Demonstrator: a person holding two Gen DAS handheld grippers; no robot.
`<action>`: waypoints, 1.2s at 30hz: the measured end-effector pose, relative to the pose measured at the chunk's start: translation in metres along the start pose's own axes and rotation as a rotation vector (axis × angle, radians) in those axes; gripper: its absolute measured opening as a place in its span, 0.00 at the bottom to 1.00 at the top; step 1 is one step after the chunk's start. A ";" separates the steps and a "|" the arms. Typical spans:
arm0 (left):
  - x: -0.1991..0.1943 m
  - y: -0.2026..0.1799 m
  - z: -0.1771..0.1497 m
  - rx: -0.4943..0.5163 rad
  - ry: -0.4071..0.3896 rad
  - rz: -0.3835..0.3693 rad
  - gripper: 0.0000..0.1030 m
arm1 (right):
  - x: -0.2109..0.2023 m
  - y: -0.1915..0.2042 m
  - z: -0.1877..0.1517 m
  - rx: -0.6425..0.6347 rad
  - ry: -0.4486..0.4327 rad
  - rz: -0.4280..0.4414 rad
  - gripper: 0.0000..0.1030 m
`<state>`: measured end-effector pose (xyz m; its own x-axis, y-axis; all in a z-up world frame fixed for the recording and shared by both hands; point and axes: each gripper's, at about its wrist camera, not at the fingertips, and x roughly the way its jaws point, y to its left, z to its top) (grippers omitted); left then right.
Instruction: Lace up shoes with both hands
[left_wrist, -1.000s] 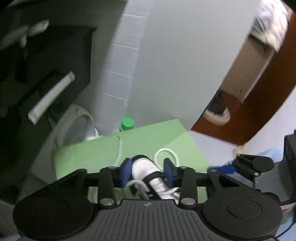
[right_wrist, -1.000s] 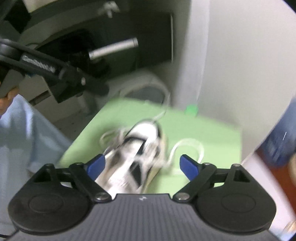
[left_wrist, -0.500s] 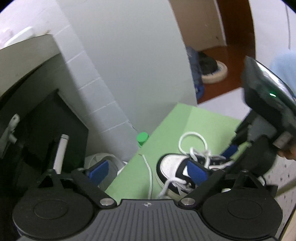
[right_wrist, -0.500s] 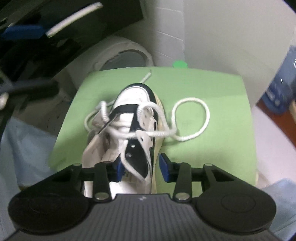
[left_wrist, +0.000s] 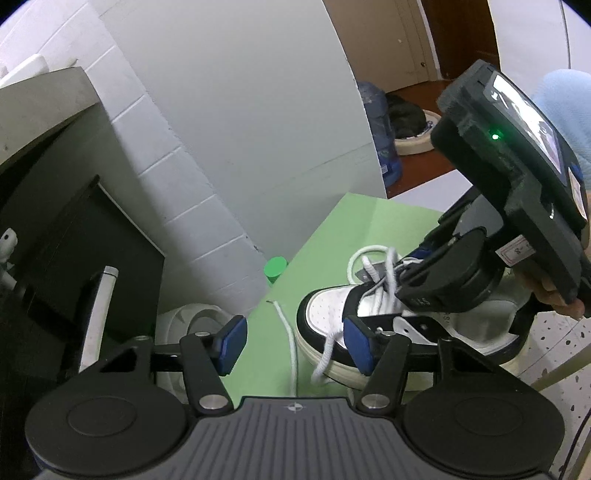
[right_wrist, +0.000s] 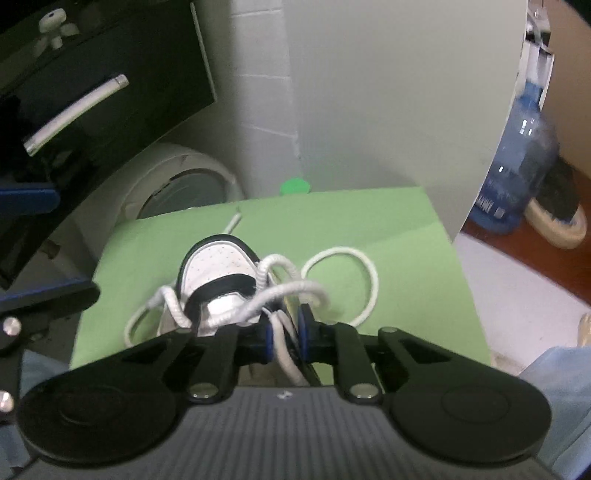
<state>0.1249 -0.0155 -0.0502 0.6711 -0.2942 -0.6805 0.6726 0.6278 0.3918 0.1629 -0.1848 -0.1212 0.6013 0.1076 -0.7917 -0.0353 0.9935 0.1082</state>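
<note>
So I've got a green mat (right_wrist: 388, 229) as my work surface here. Sitting right on it is the black-and-white sneaker (right_wrist: 218, 266), toe pointing to 12 o'clock in my right wrist view. Its white shoelace (right_wrist: 354, 273) spills onto the mat in a big loop at about 3 o'clock of the toe, and a loose lace end (left_wrist: 286, 328) trails off toward 12 o'clock, near the mat's far edge.

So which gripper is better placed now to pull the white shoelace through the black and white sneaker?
Right. The right gripper, jaws just closing, sits nearly shut around the white shoelace on the black and white sneaker. The left gripper is open, holding nothing.
</note>
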 end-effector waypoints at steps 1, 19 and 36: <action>0.000 -0.001 0.000 0.002 0.001 -0.001 0.57 | 0.000 -0.001 0.001 0.007 0.002 0.003 0.14; 0.031 -0.049 0.026 0.463 -0.035 -0.027 0.32 | -0.045 -0.051 0.020 0.118 0.067 0.175 0.39; 0.061 -0.078 0.002 0.800 0.004 0.024 0.17 | -0.054 -0.072 0.026 0.220 0.017 0.242 0.41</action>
<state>0.1142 -0.0836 -0.1207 0.6878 -0.2840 -0.6681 0.6791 -0.0735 0.7304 0.1538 -0.2635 -0.0706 0.5830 0.3425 -0.7368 -0.0010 0.9071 0.4209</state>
